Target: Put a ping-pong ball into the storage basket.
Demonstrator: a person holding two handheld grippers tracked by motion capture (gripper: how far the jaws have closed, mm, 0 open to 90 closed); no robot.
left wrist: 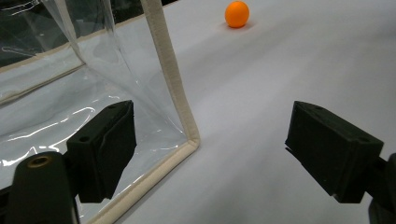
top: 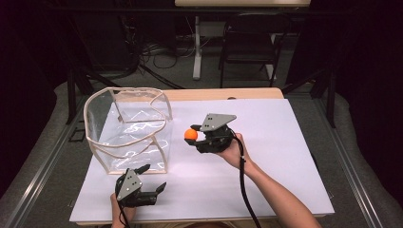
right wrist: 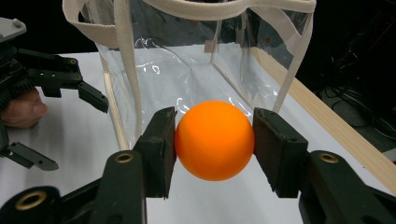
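we've got a flat white sheet [top: 266,156] over a wooden table [top: 223,94] with a dark chair [top: 249,45] and loose cables [top: 159,52] on the floor up at 12 o'clock. the smooth round orange ball [top: 191,134] sits near the middle, pinched between the jaws of the right gripper [top: 196,137], and just at its 9 o'clock stands a clear, glossy plastic bag [top: 128,128] with cream fabric trim, right in the ball's way. down at 7 o'clock the left gripper [top: 153,176] has its jaws spread wide by the bag's near corner, holding nothing.
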